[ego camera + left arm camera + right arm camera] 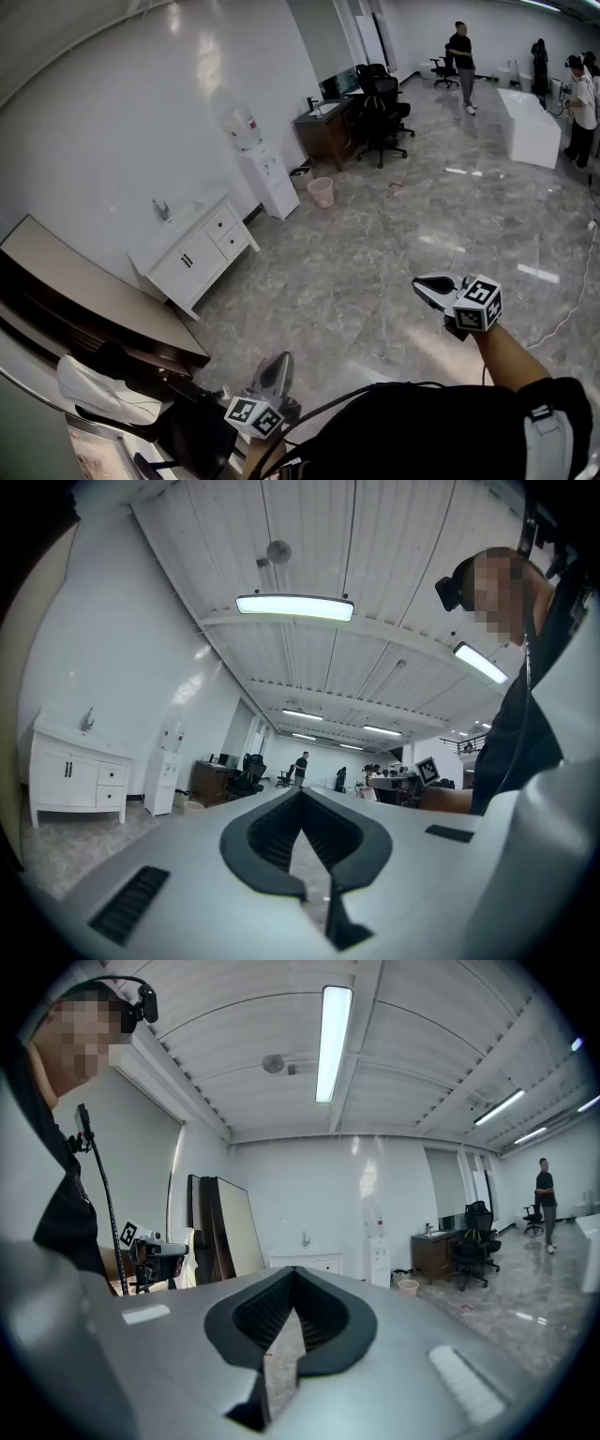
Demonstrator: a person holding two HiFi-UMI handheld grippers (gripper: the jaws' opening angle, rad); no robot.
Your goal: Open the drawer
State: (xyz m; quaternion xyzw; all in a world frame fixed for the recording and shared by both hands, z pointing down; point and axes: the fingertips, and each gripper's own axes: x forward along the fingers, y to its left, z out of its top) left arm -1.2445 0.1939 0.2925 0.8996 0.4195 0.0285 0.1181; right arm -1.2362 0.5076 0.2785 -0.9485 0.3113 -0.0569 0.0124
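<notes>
A white cabinet (202, 248) with a sink tap and two small drawers on its right side stands against the left wall, several steps away across the floor. It also shows small in the left gripper view (75, 775) and in the right gripper view (305, 1262). My left gripper (275, 367) is low in the head view, shut and empty, its jaw tips (300, 794) meeting. My right gripper (433, 286) is held out to the right, also shut with nothing between its jaws (293, 1274). Both point level into the room, far from the cabinet.
A water dispenser (267, 178), a pink bin (322, 191), a dark desk (323, 131) and office chairs (384, 112) line the wall beyond the cabinet. A brown board on a dark stand (94, 300) is near left. A white block (530, 127) and several people stand far right.
</notes>
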